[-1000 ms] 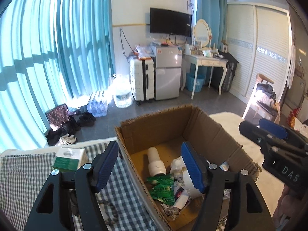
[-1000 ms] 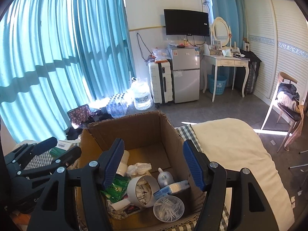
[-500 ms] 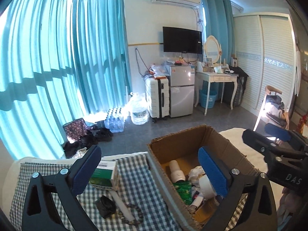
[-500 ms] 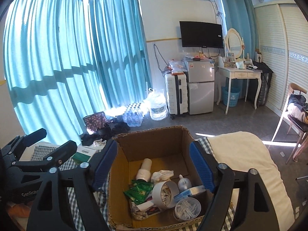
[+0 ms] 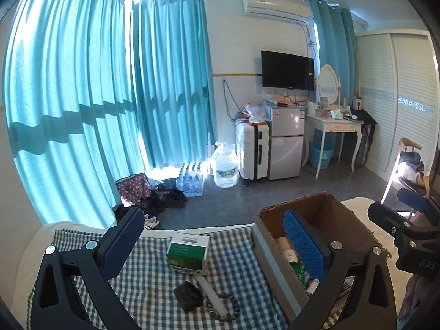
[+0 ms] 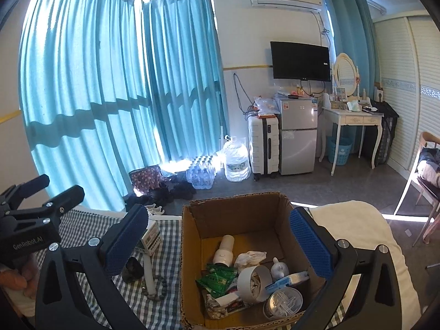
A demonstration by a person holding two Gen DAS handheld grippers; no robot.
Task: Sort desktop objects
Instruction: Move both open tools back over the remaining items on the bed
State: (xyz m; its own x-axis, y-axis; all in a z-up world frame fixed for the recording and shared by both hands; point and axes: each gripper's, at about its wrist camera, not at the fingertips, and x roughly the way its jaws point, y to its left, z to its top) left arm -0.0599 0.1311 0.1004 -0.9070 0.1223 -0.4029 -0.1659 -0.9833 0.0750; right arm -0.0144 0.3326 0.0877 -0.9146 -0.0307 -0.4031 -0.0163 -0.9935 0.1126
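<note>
A: Jaws, both items: the left gripper (image 5: pixel 211 243) is standing fully apart with nothing between its pads; the right gripper (image 6: pixel 220 240) has just been opening and is also gaping wide over the cardboard box (image 6: pixel 192 250), gripping nothing.

B: Entry, things waiting to be sorted?

A: All lying on the checked cloth (image 5: pixel 154 297) just left of the box: a green-and-white carton (image 5: pixel 188 253), a white tube (image 5: pixel 211 293) beside it, a small black pouch (image 5: pixel 188 297), a bead string (image 5: pixel 231 306) curling round the tube's near end.

B: Risks?

A: Judging only: the beads are looping about the tube, so lifting either is likely dragging the other along. The pouch looks soft and may be folding out of a pinch. The two grippers are working close together by the box's left wall, so a collision is possible.

B: View differences?

A: The right wrist view is showing the box contents: tape roll (image 6: pixel 251 282), green sachets (image 6: pixel 218 277), a white bottle (image 6: pixel 224 251), a tub of picks (image 6: pixel 283 302). The left wrist view is hiding most of these but is showing the carton's label and the pouch whole, which the right view's left finger is partly covering.
</note>
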